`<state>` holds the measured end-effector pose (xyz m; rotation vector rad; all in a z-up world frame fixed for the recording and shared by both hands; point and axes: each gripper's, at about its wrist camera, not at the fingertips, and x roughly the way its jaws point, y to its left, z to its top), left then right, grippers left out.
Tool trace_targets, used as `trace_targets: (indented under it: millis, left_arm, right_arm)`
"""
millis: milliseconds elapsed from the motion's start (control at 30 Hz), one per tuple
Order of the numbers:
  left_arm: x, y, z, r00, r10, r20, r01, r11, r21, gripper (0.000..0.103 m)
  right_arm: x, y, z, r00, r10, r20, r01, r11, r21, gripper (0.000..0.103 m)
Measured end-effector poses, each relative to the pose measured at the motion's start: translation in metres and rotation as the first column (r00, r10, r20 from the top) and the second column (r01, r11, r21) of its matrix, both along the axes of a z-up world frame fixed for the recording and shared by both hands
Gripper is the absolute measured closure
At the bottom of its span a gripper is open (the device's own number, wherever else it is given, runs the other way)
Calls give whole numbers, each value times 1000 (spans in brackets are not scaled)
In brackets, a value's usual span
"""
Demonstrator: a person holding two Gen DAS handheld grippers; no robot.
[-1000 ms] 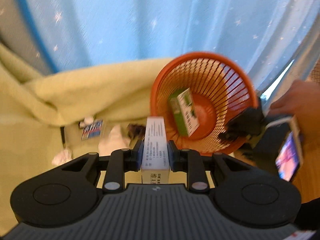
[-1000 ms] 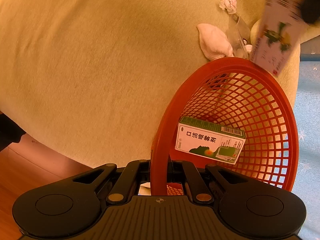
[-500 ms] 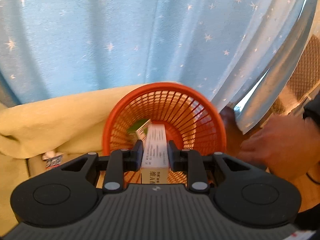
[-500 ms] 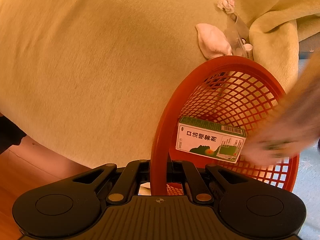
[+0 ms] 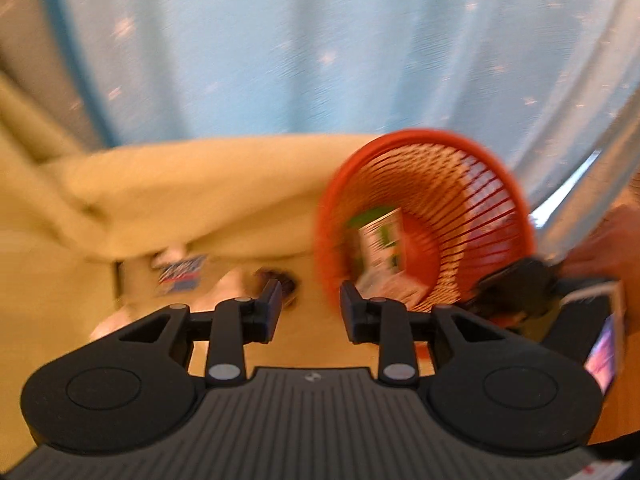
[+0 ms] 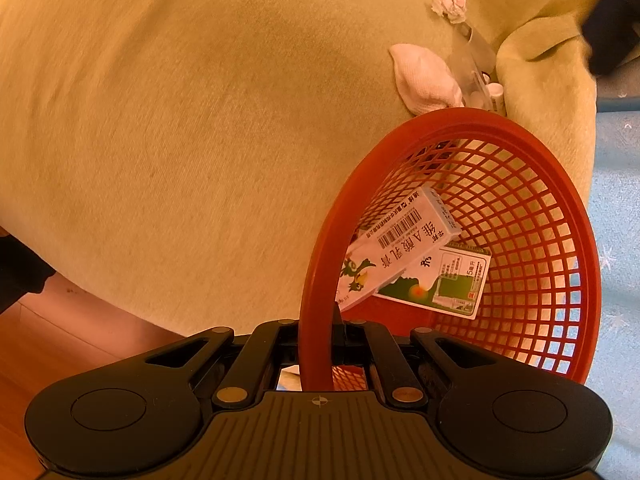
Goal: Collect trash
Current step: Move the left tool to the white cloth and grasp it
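Two cartons lie in the red basket (image 6: 520, 184): a white carton (image 6: 400, 240) with a barcode lies slantwise on top of a green-and-white carton (image 6: 448, 284), both against the mesh floor. The basket is tipped with its mouth toward the bed, and the right gripper (image 6: 318, 344) pinches its rim, fingers closed tight on the red band.

More trash waits on the yellow-green blanket (image 6: 200, 120) just past the rim: a pale pink cloth-like wad (image 6: 424, 80), a crumpled tissue (image 6: 450, 0) farther up, and some clear plastic with a small white cap (image 6: 496, 90) beside the blanket fold.

The left gripper (image 5: 310, 304) is empty, its fingers spread wide with nothing between them. Its view is motion-blurred, showing the basket (image 5: 424, 216) to its right and smeared litter on the bed ahead, including a red-and-blue packet (image 5: 180, 276).

The step in hand seems to be the next pickup. To do it well, the right side should hold the basket steady and tilted so the cartons do not slide out. The left should settle over one piece, likely the nearest wad, come down with fingers astride it, and close without snagging the blanket. Soft items may need a deep pinch.
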<state>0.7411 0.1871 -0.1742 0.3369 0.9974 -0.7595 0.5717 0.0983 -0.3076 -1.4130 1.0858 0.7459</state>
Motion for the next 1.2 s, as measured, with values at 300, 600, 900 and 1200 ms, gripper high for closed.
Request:
trace_targets:
  millis: [300, 600, 900, 1200]
  left_arm:
    - [8, 39, -36, 992, 122, 30, -123, 989, 77, 53]
    - [20, 37, -88, 994, 104, 39, -107, 988, 110, 42]
    - [40, 13, -144, 997, 41, 63, -49, 989, 137, 35]
    - [52, -5, -178, 996, 8, 92, -26, 981, 191, 37]
  right_arm:
    - [-3, 0, 0, 1000, 12, -3, -12, 1000, -7, 102]
    - [-1, 2, 1, 1000, 5, -9, -5, 1000, -7, 102]
    - [-1, 2, 3, 1000, -7, -16, 7, 1000, -3, 102]
    - [1, 1, 4, 999, -23, -24, 24, 1000, 10, 102]
